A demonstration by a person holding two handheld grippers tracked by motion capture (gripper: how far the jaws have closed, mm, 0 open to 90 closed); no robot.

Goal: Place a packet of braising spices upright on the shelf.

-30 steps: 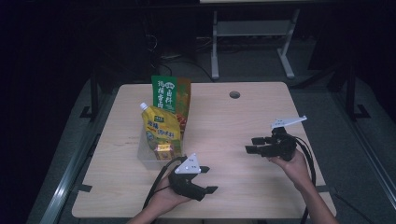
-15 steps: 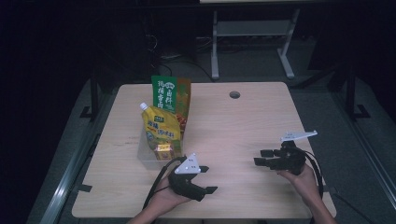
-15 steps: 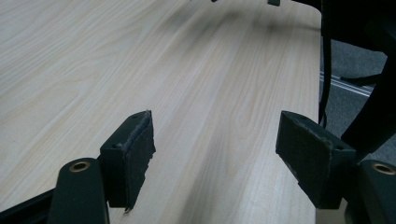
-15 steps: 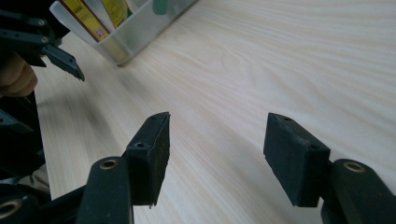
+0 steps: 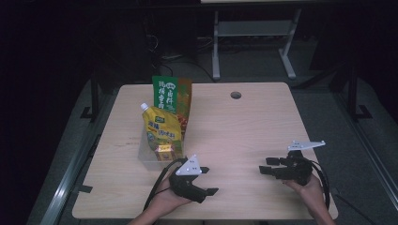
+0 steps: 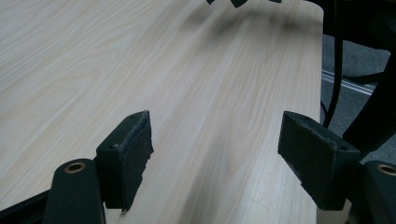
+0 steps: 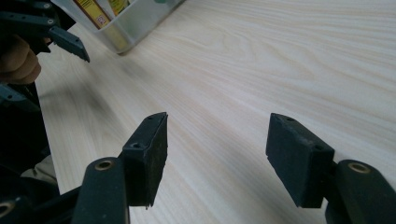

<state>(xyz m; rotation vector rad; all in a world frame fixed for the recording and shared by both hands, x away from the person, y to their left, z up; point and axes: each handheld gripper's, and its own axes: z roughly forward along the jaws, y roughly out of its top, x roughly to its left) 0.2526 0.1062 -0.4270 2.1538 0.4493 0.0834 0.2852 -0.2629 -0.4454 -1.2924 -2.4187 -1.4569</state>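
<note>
- High view is showing a pale wooden table [image 5: 263, 126] running across the frame, with both of your hands coming in from the bottom edge.
- Standing at the table's left-middle is a clear plastic bin [image 5: 149, 157] holding a tall green carton [image 5: 169, 96], a yellow spouted pouch [image 5: 162, 126] leaning in front of it, and a small yellow packet [image 5: 164, 151] at the pouch's foot.
- Your left gripper [image 5: 209, 191] is lying low just beside the bin's near corner, pointing rightward across the table, not touching the bin.
- Your right gripper [image 5: 265, 166] is sitting well apart on the right, pointing left toward the bin.
- Judging from this, you are at the approach step, with nothing yet picked; the next move probably calls for turning the left gripper toward the bin and aiming at one packet.
- Left gripper view is showing both black jaws spread wide over bare wood, holding and touching nothing.
- Right gripper view is showing its jaws likewise standing wide apart and empty, with the bin's corner [image 7: 135, 28] far ahead at upper left.
</note>
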